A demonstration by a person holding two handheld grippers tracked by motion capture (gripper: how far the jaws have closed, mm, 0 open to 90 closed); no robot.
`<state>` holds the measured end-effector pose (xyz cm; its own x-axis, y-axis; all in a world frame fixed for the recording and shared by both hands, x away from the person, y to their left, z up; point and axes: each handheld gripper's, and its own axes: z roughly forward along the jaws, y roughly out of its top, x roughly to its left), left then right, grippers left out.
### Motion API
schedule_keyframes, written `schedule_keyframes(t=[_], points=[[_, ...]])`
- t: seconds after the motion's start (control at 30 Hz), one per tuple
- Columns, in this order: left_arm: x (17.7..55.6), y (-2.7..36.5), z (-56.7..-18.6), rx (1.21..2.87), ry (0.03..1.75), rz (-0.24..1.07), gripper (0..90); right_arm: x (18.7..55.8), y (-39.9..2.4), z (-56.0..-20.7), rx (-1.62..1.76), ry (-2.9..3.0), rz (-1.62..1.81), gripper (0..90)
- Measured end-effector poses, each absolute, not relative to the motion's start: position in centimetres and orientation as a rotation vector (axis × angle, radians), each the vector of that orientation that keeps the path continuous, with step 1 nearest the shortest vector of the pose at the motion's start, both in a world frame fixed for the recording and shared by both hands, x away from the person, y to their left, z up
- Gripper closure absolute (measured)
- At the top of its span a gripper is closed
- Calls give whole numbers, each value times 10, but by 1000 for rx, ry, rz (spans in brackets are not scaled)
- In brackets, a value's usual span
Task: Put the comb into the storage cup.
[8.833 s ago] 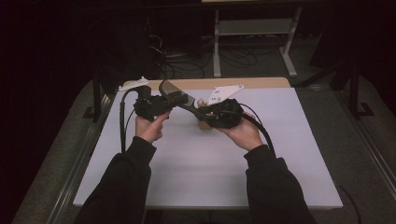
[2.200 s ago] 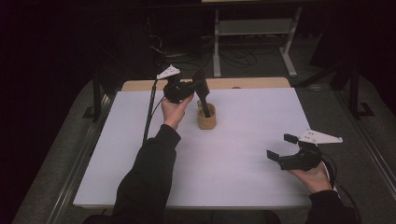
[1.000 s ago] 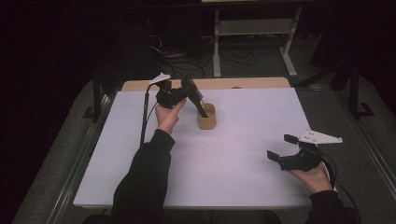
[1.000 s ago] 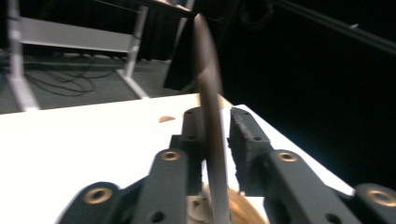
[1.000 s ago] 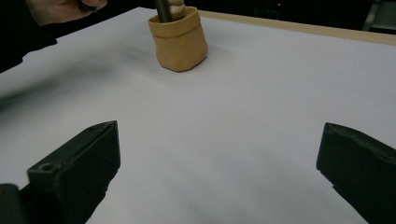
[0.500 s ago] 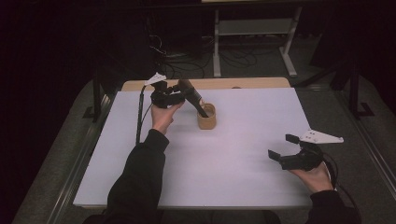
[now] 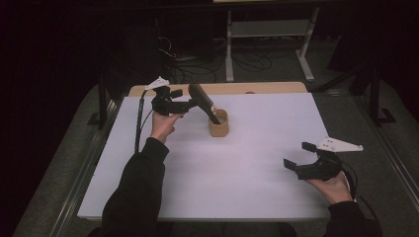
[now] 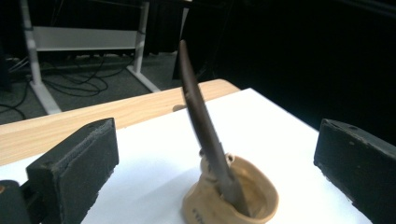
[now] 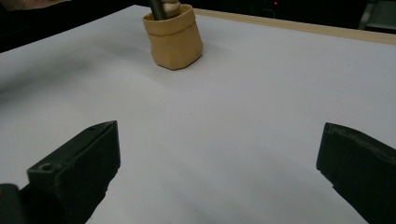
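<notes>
- In the far middle of the table (image 7: 247, 192), the dark tool (image 8: 201, 126) is leaning in the tan cup (image 7: 219, 124).
- We are opening our left gripper (image 7: 190, 101) wide; it is holding nothing.
- The tool is looking stiff and light, so we are guessing its top is best to grab.

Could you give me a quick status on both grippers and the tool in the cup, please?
Left gripper open, fingers just released the dark tool. Tool leans in the tan cup, cup upright. Right gripper open, nothing between its fingers, near table edge. Nothing in the way.
</notes>
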<state>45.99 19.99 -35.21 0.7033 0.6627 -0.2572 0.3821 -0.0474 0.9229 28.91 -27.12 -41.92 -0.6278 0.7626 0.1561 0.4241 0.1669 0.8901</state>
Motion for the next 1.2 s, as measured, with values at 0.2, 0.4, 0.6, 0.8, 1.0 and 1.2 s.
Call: schedule_keyframes(t=[0.2,0.4,0.6,0.8,1.0,1.2], points=[[453,214,-350,1664,843,296,0,289,-271,-419,1134,2125,1443,0],[448,224,-351,1676,837,297,0,290,-270,-420,1135,2129,1436,0],[444,229,-352,1691,835,299,0,290,-270,-420,1133,2131,1434,0],[438,234,-352,1699,832,311,0,290,-270,-420,1132,2132,1434,0],[434,239,-354,1699,831,313,0,290,-270,-420,1129,2134,1430,0],[427,247,-362,1698,841,306,0,290,-270,-420,1131,2137,1426,0]])
